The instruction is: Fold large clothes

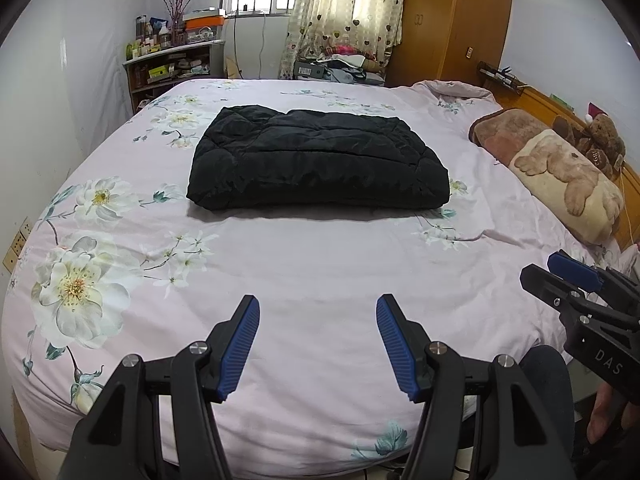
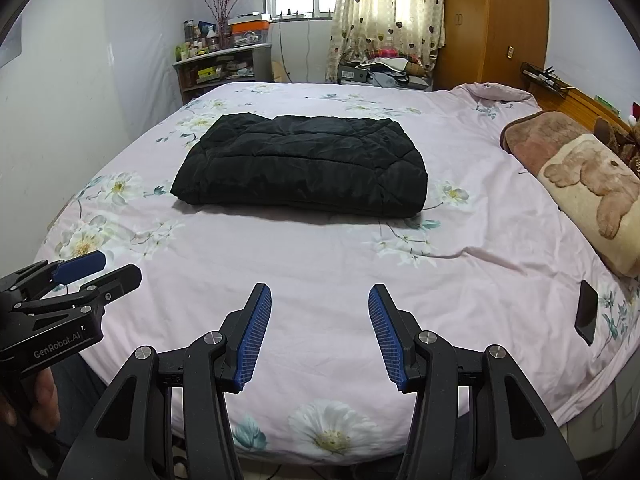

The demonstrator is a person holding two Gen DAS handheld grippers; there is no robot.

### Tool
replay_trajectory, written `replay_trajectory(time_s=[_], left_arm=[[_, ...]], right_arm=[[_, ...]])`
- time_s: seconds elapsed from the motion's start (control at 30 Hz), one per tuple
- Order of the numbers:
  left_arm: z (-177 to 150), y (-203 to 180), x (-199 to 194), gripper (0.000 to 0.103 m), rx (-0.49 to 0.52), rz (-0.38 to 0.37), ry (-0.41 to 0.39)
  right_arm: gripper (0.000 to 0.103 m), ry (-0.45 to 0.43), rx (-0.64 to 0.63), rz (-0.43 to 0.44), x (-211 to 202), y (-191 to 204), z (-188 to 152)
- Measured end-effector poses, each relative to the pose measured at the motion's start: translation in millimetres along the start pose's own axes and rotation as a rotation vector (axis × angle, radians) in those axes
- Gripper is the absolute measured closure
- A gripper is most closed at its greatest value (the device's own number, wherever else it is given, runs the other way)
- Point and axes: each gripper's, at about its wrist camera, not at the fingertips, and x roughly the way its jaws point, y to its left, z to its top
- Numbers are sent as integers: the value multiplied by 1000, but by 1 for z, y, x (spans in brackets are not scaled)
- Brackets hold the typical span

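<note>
A black quilted garment [image 1: 318, 160] [image 2: 302, 166] lies folded into a thick rectangle in the middle of the bed. My left gripper [image 1: 318, 312] hangs over the near part of the pink floral sheet, well short of the garment, jaws open with nothing between them. My right gripper [image 2: 320, 302] is beside it at the same distance, also open and empty. Each one shows in the other's view: the right gripper [image 1: 554, 270] at the right edge, the left gripper [image 2: 116, 268] at the left edge, held by a hand.
The bed [image 1: 320, 264] fills both views. Pillows [image 1: 560, 176] and a teddy bear [image 1: 600, 140] lie along the right headboard. A dark phone [image 2: 586, 312] rests near the bed's right edge. A cluttered shelf [image 1: 172, 68], curtain and wooden wardrobe [image 1: 452, 20] stand behind.
</note>
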Motion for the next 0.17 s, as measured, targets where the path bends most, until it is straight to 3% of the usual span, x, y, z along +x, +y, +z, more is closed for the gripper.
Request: replay_trajectory(time_s=[0.17], left_arm=[[0,1,2,40,-4,-4,10]], right_arm=[[51,2,0,1,0,0,0]])
